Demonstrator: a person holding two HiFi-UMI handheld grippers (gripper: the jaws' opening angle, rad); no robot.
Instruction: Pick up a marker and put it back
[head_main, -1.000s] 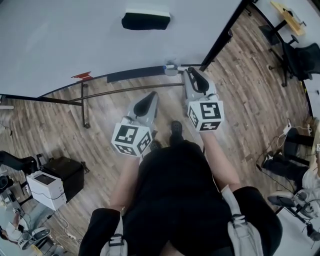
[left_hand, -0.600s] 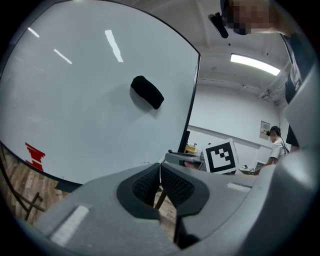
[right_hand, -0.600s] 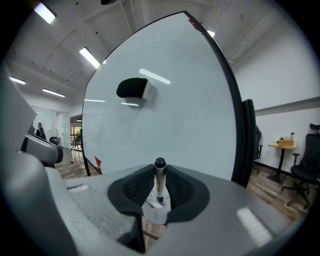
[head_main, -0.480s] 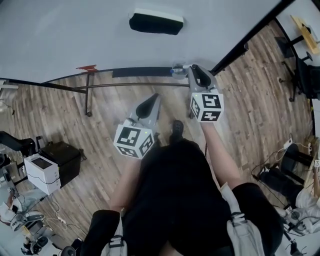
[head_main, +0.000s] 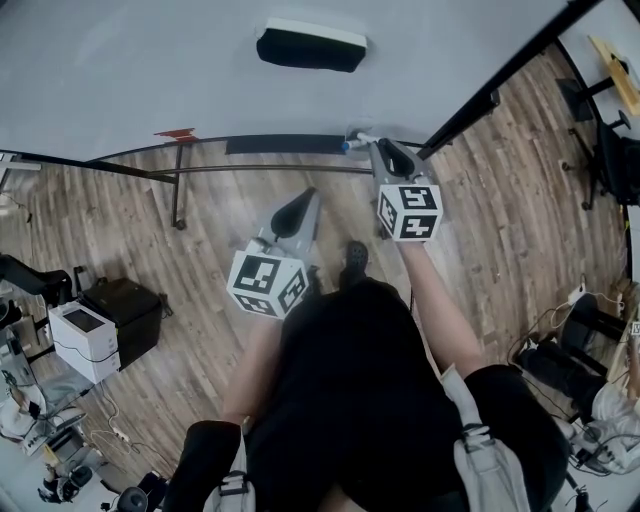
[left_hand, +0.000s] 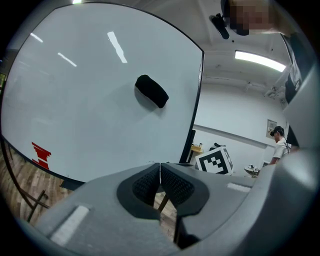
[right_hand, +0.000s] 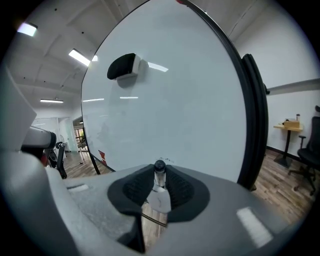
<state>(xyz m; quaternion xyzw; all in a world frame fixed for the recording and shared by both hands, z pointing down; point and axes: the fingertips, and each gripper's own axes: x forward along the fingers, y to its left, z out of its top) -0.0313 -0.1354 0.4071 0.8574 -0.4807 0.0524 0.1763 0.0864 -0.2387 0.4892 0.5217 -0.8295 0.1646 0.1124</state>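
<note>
White-barrelled marker with a dark cap (right_hand: 159, 184) stands end-on between the pads of the right hand-held gripper (right_hand: 159, 172), jaws closed partway and pressing on the barrel. In the head view the marker sits upper centre, poking out past the gripper tips, right at the dark tray ledge (head_main: 280, 145) along the bottom edge of the large white whiteboard (head_main: 150, 70). Whether it touches the ledge, can't tell.

Left hand-held gripper (left_hand: 160, 175) sits centre frame in the head view, jaws together, nothing in them, away from the board.

Black eraser with a white back (head_main: 312, 47) is on the board, top centre.

Step, as judged: marker in grip at the ledge, pickup done, put-back pending. Next move needs the barrel laid along the ledge, then the jaws opened.
</note>
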